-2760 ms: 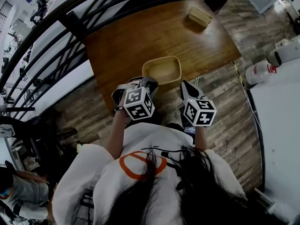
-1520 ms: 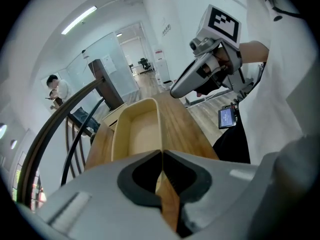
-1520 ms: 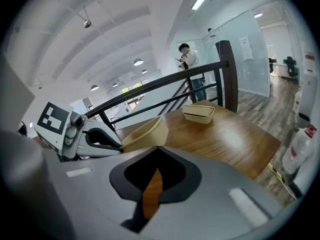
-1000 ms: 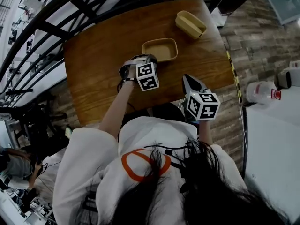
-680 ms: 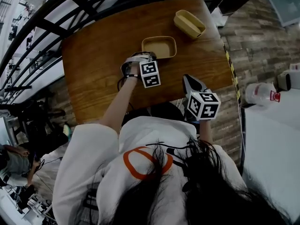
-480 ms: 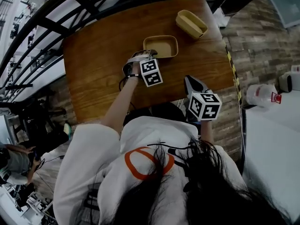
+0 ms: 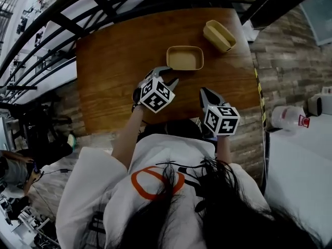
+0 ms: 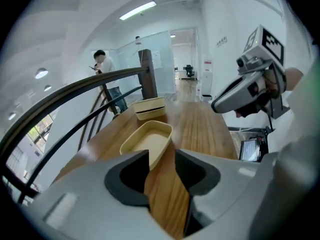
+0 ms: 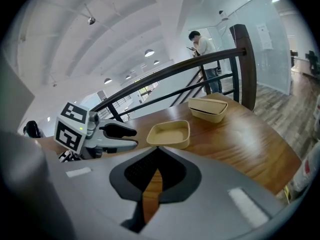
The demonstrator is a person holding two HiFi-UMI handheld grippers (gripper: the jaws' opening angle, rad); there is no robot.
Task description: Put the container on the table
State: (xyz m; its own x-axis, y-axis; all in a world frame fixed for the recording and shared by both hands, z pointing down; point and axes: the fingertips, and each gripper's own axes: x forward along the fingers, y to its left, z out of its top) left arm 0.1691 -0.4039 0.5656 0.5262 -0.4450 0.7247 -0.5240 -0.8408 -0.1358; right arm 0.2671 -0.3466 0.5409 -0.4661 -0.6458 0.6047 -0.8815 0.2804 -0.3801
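Observation:
A tan open container [image 7: 184, 59] sits upright on the wooden table [image 7: 119, 61], beyond both grippers. My left gripper [image 7: 173, 74] hovers just short of its near left corner, open and holding nothing. In the left gripper view the container [image 8: 147, 139] lies right past the parted jaws of the left gripper [image 8: 162, 156], apart from them. My right gripper [image 7: 202, 91] hangs over the table's near edge, shut and empty. The right gripper view shows the container [image 9: 169, 133] beyond the right gripper [image 9: 156, 169], with the left gripper [image 9: 120, 134] beside it.
A second tan container [image 7: 219, 35] stands at the table's far right corner. A dark curved railing [image 7: 78, 14] runs along the table's far and left sides. A white jug [image 7: 288, 115] stands on the floor at right. A person [image 8: 102, 64] stands far off behind the railing.
My left gripper was at the container's near rim; it has let go and drawn back toward me. The container stays on the table. The right gripper has hardly moved.

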